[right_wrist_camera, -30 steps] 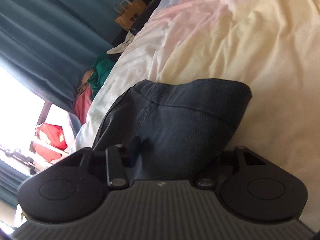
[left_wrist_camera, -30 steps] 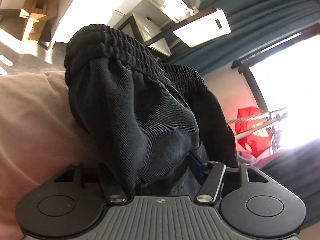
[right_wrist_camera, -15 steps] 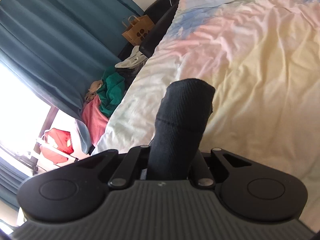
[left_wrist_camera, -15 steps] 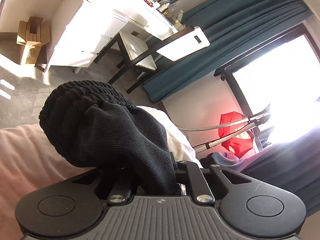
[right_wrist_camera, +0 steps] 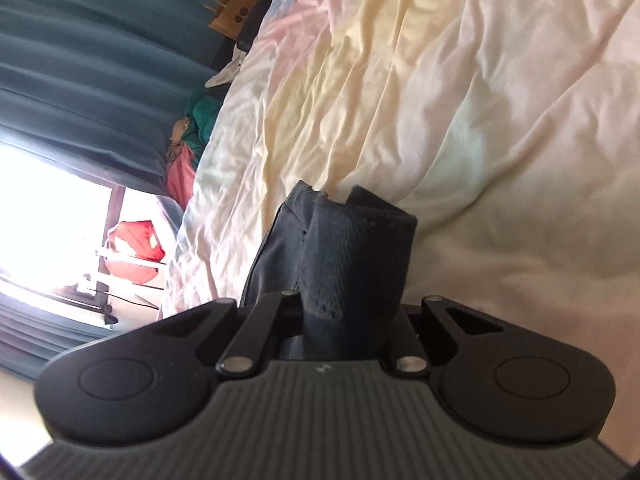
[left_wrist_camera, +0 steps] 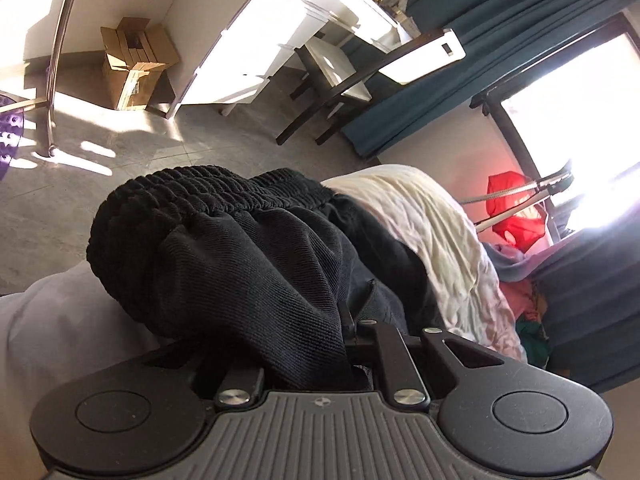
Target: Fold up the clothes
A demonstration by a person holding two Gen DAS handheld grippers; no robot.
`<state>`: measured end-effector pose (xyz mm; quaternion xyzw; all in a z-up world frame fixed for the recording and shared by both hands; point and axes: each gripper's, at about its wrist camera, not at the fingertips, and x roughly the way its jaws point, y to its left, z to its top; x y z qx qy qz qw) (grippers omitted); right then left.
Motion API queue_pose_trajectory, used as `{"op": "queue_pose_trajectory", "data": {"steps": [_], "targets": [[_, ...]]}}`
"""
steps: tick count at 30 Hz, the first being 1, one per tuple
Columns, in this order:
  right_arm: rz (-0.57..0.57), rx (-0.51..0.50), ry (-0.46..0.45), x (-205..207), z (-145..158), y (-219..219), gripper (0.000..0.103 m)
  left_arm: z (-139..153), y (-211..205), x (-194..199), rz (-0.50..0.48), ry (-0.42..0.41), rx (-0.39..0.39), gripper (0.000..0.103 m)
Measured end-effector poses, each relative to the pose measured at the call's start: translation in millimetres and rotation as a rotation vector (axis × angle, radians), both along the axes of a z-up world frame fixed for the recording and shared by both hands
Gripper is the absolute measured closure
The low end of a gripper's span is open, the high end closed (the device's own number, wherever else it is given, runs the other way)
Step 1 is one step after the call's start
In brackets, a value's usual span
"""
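Note:
A black garment with a ribbed elastic waistband (left_wrist_camera: 224,240) fills the middle of the left wrist view. My left gripper (left_wrist_camera: 312,344) is shut on its bunched waistband end, and the cloth hides the fingertips. In the right wrist view my right gripper (right_wrist_camera: 348,300) is shut on a narrow bunched end of the same dark fabric (right_wrist_camera: 352,248), which stands up between the jaws above the bed. The cloth hangs over the pale crumpled bedsheet (right_wrist_camera: 460,100).
The bed (left_wrist_camera: 432,240) runs to the right in the left wrist view. Beyond it are a white desk (left_wrist_camera: 280,40), a chair (left_wrist_camera: 340,76), a cardboard box (left_wrist_camera: 132,60) on the grey floor and teal curtains (left_wrist_camera: 500,20). A clothes pile (right_wrist_camera: 192,128) and paper bag (right_wrist_camera: 230,12) sit by the bed's far side.
Both grippers closed on the black garment over the last second. The cloth in the right gripper narrowed from a wide flap to a tight bunch. Both views swung, the left toward the floor.

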<state>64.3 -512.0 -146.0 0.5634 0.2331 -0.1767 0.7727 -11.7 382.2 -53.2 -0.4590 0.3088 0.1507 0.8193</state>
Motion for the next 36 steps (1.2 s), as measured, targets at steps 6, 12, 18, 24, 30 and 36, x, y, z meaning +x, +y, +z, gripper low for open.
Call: {"op": "queue_pose_trajectory", "data": {"steps": [6, 12, 18, 24, 30, 36], "targets": [[0.051, -0.026, 0.041, 7.7, -18.5, -5.8, 0.091, -20.1, -6.4, -14.7, 0.015, -0.041, -0.036, 0.085], [0.035, 0.057, 0.025, 4.7, -34.3, -13.9, 0.091, 0.1, -17.4, -20.1, -0.038, 0.019, 0.054, 0.055], [0.019, 0.057, -0.013, 3.0, -27.0, -12.8, 0.091, 35.6, -39.4, -40.9, -0.152, 0.051, 0.261, 0.046], [0.021, 0.004, -0.094, 4.9, -7.3, -10.6, 0.091, 68.5, -85.2, -36.5, -0.224, 0.019, 0.435, 0.042], [0.013, 0.023, -0.069, 3.0, -10.9, -12.7, 0.091, 87.0, -160.1, -9.9, -0.348, -0.071, 0.593, 0.036], [0.022, 0.002, -0.034, 2.2, -13.6, -11.8, 0.091, 62.4, -260.4, 35.9, -0.551, -0.107, 0.621, 0.027]]}}
